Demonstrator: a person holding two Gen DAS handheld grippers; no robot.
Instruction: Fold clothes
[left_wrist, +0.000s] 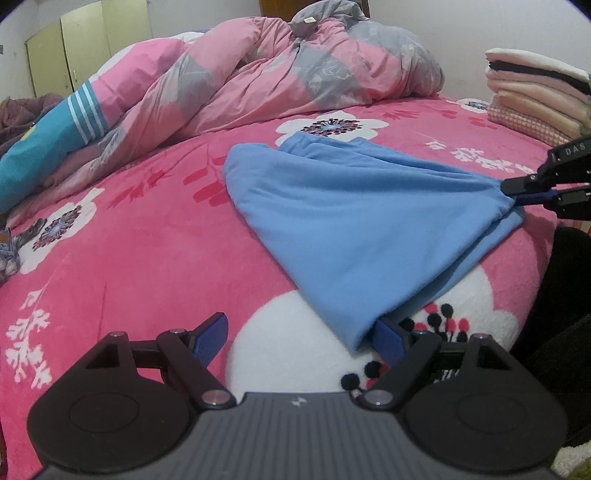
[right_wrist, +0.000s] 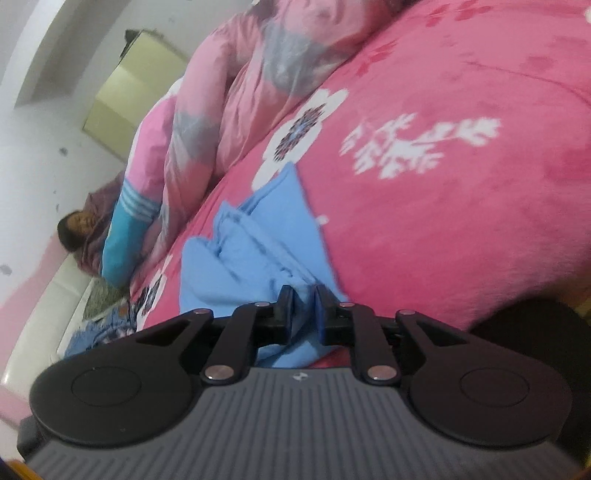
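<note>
Here we look across a bed covered by a pink floral blanket (left_wrist: 147, 258), and we go from left to right. At the far left lies a teal garment with white stripes (left_wrist: 48, 147), partly tucked under a rumpled pink and grey quilt (left_wrist: 258, 74) that fills the back of the bed. Near the front, our left gripper (left_wrist: 299, 332) has its fingers (left_wrist: 208, 334) spread wide apart; the nearest corner of the blue garment (left_wrist: 351, 229) droops just against the inner face of its right finger, but nothing is pinched there. The blue garment itself lies in the middle of the bed on the blanket, with its right side lifted and drawn taut toward our right gripper (left_wrist: 517, 194). In the right wrist view that gripper (right_wrist: 303, 306) has its fingers closed on a bunched fold of the blue cloth (right_wrist: 258, 251), which fans away from the pads toward the quilt. At the far right, in the left wrist view, a stack of folded clothes (left_wrist: 535, 92) in cream, pink and black sits near the bed's edge, well apart from the blue garment.
</note>
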